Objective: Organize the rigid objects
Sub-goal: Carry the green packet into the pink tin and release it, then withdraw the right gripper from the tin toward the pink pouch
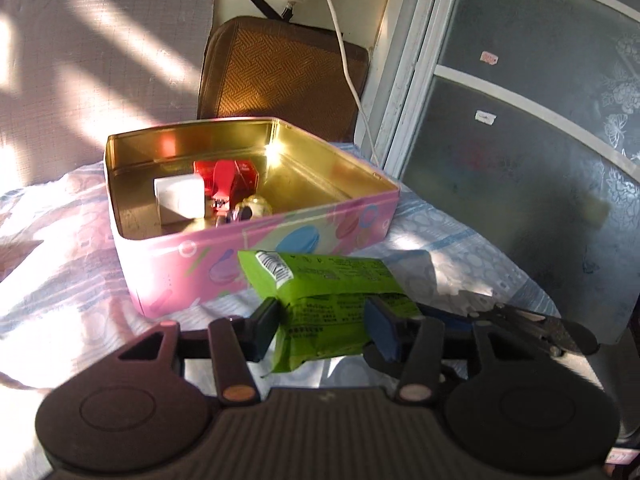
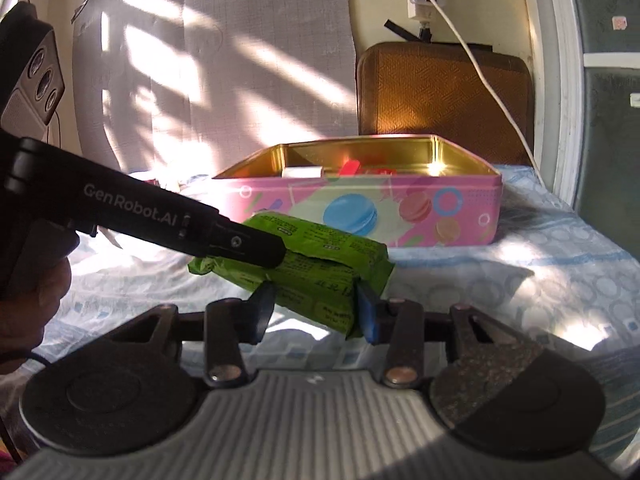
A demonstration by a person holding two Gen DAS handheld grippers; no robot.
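Observation:
A green packet is held just in front of the pink tin, above the bed sheet. My left gripper is shut on its near end. My right gripper is shut on the same green packet; the left gripper's finger crosses over the packet's left end in the right wrist view. The open pink tin has a gold inside and holds a white box, a red box and a small round shiny object.
The tin stands on a pale patterned sheet. A brown woven cushion leans on the wall behind it, with a white cable hanging across. A frosted glass door is on the right.

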